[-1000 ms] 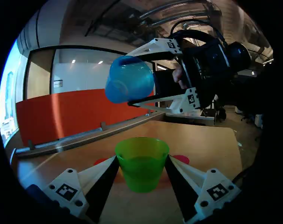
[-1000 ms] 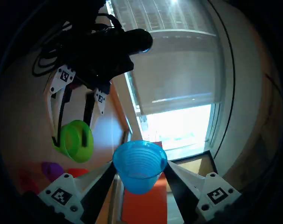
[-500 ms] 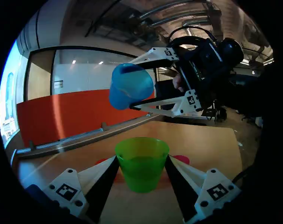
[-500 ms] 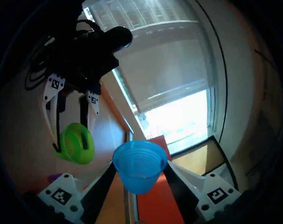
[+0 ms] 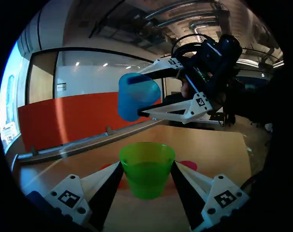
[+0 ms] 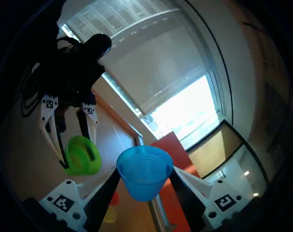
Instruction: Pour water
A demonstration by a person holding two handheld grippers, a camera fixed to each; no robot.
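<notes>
A green cup [image 5: 147,169] with water in it stands between the fingers of my left gripper [image 5: 147,176], which is shut on it above a wooden table [image 5: 208,147]. Above and behind it, a blue cup [image 5: 138,96] hangs tilted on its side in my right gripper [image 5: 146,92], mouth toward the upper left. In the right gripper view the blue cup [image 6: 145,177] sits clamped in my right gripper [image 6: 145,181]. Farther off at the left, the green cup [image 6: 82,155] is in my left gripper [image 6: 78,152].
An orange wall panel [image 5: 69,120] and a metal rail [image 5: 88,141] run along the table's far edge. Small red and pink discs [image 5: 188,164] lie on the table behind the green cup. A bright window [image 6: 185,116] lies beyond the blue cup.
The blue cup has swung back toward upright and shifted slightly right and up in the left gripper view. The green cup and my left gripper have stayed still.
</notes>
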